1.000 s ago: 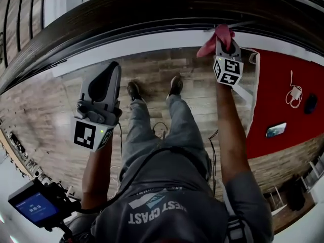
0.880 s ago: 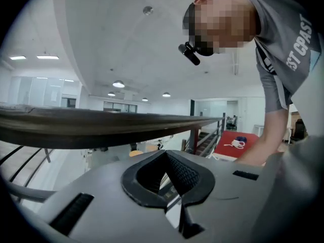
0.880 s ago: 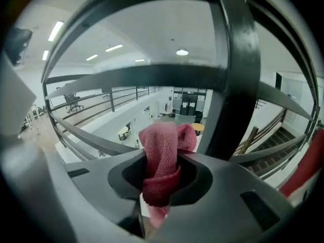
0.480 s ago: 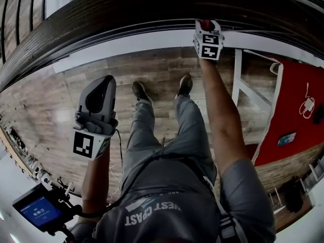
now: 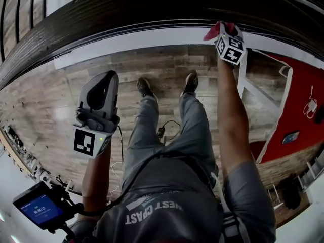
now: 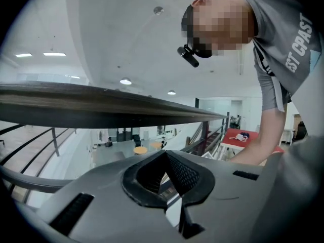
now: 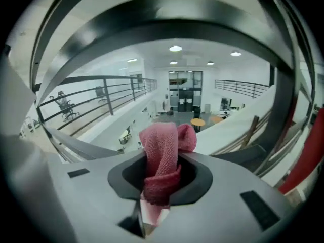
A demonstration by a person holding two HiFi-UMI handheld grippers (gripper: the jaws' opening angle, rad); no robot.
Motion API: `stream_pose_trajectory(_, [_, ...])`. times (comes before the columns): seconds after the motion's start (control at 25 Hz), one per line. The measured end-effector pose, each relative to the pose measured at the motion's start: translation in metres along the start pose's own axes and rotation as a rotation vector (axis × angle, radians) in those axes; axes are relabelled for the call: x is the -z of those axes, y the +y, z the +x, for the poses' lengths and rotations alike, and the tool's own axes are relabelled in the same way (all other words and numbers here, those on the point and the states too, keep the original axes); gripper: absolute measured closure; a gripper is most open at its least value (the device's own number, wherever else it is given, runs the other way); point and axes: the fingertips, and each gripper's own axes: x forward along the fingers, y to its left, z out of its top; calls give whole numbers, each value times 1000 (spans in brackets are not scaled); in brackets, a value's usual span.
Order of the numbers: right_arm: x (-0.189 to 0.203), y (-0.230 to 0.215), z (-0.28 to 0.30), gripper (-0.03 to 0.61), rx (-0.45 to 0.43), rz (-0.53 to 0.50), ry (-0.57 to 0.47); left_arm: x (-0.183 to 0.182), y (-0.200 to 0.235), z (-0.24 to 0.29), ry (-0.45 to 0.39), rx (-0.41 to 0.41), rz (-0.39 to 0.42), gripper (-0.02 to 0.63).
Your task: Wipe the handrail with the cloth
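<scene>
Pinching the pink cloth [image 7: 164,146], the right hand-held gripper [image 7: 161,184] holds it at the handrail [image 5: 126,14].

Pink woven cloth [image 7: 161,156], dark wood-grained handrail [image 5: 126,9], red tabletop [image 5: 298,85].

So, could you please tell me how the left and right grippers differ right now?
The right gripper is shut on the pink cloth; the left gripper is shut on nothing. The right gripper is up at the handrail; the left gripper hangs back from it. Both carry marker cubes.
</scene>
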Motion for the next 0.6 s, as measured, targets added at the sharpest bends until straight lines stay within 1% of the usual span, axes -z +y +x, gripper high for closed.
stream_pose_trajectory(0.04, [1,26,6,500,-33,-24,6,7,8,-6,5,0,-8,607])
stream_pose_trajectory(0.08, [-1,66,14,500,-84,-61,3,14,18,-13,10,0,-18,607])
stream_pose_trajectory(0.16, [-6,176,30,500,-231,-134,-6,30,44,-25,21,1,-37,607])
stream_pose_trajectory(0.24, [-6,288,39,500,-405,-202,3,43,68,-34,32,1,-47,607])
stream_pose_trajectory(0.28, [-6,329,41,500,-473,-235,12,46,78,-37,32,0,-49,607])
stream_pose_trajectory(0.32, [-7,354,42,500,-513,-257,17,48,86,-39,26,-2,-52,607])
stream_pose_trajectory(0.36, [-9,363,42,500,-517,-263,9,47,93,-41,10,-6,-58,607])
stream_pose_trajectory(0.4, [-13,356,40,500,-485,-258,-12,44,98,-44,-14,-10,-65,607])
stream_pose_trajectory(0.44, [-16,334,37,500,-423,-248,-42,40,102,-46,-35,-14,-69,607])
stream_pose_trajectory(0.52, [-16,261,27,500,-253,-221,-87,39,108,-55,-35,-25,-64,607])
stream_pose_trajectory(0.56, [-12,221,21,500,-170,-203,-90,39,111,-61,-35,-31,-62,607])
stream_pose_trajectory(0.6, [-7,189,17,500,-107,-183,-88,38,114,-66,-44,-37,-64,607])
